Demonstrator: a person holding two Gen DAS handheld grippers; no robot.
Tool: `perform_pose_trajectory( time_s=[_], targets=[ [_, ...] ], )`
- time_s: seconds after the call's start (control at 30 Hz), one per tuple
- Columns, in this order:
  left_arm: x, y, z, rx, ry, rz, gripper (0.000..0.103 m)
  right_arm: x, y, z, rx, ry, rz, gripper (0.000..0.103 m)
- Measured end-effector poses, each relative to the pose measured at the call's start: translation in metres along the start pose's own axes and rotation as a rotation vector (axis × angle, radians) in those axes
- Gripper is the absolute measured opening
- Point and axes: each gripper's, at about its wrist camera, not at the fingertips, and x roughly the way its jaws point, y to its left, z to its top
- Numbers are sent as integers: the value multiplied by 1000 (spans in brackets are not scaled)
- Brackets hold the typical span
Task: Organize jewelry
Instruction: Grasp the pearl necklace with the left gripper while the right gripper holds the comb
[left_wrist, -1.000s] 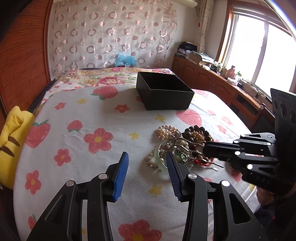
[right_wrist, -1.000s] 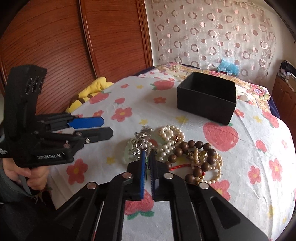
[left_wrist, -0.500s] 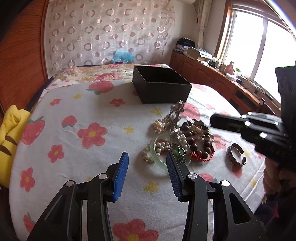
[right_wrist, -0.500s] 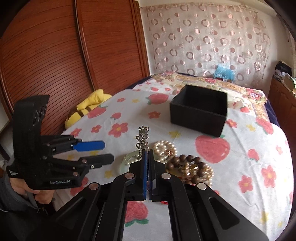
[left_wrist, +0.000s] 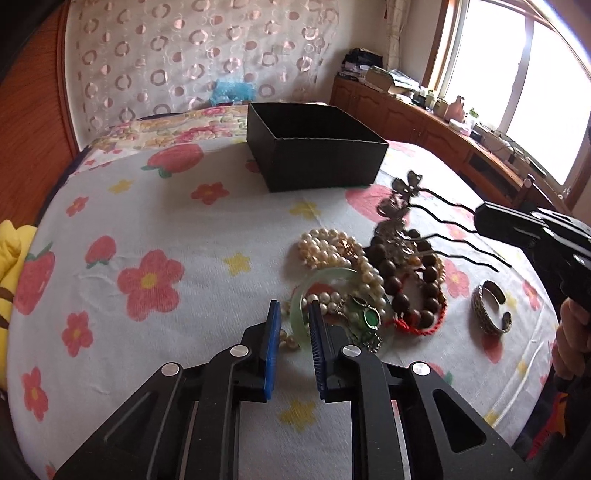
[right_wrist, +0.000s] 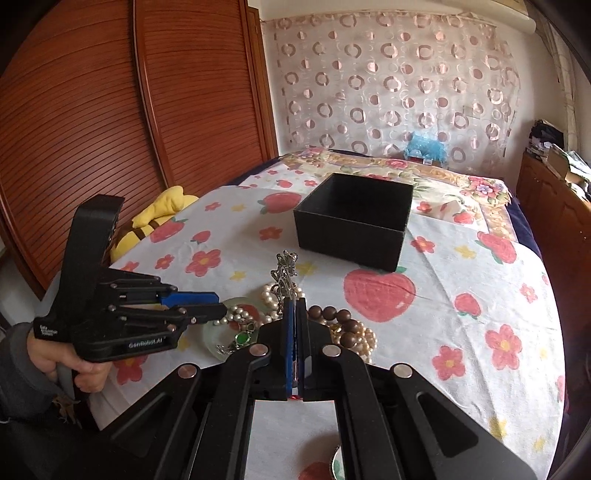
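Left gripper (left_wrist: 291, 325): jaws parted, low over the near edge of the heap, straddling the rim of the jade bangle (left_wrist: 301, 295); not clamped on anything.
Jade bangle: pale green hoop lying flat on the cloth, partly under pearls; looks stiff, smooth and likely slippery, brittle if dropped. Best pinched across the rim, on the bare near arc.
Green pendant (left_wrist: 369, 317): lying just right of the left gripper's right finger, chain tangled alongside; small, light, prone to snag.
Pearl strands (left_wrist: 332, 247): cream beads heaped mid-pile, draped over the bangle; limp, will trail and drag neighbours when lifted.
Wooden bead bracelet (left_wrist: 410, 280): dark round beads beside a red cord; flexible loop, light.
Metal cuff (left_wrist: 491, 306): off to the right, apart from the heap; rigid, open-ended, easy to pinch on its band.
Right gripper (right_wrist: 294, 325): clenched on the prongs of the hairpin (right_wrist: 285, 273), lifted clear above the pile.
Hairpin: silvery ornament at the far end, thin wavy prongs; stiff, light, ornament looks delicate. Hold on the prongs seems sound.
Black box (right_wrist: 354, 218): open-topped, beyond the heap on the floral bedspread (right_wrist: 480, 295); inside not visible, probable drop spot.
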Motion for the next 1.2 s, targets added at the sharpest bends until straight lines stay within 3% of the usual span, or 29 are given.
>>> perform_pose_trajectory(
  time_s=[0.07,0.47,0.67,0.93,1.2],
  targets=[
    [1,0,0,5,3,-6,9,1,-1,0,5,3,-1,2],
    [4,-9,5,80,23,29,7,3,-4,-1,5,6,-6,2],
    [-20,-6,3,62,-57,84,7,3,-7,-2,6,8,-12,2],
    [-54,-1,17,25,-141,68,7,2,-7,1,6,1,-16,2],
    [-80,-11,30,54,-208,70,7,-5,-12,6,10,-16,-31,2]
  ],
)
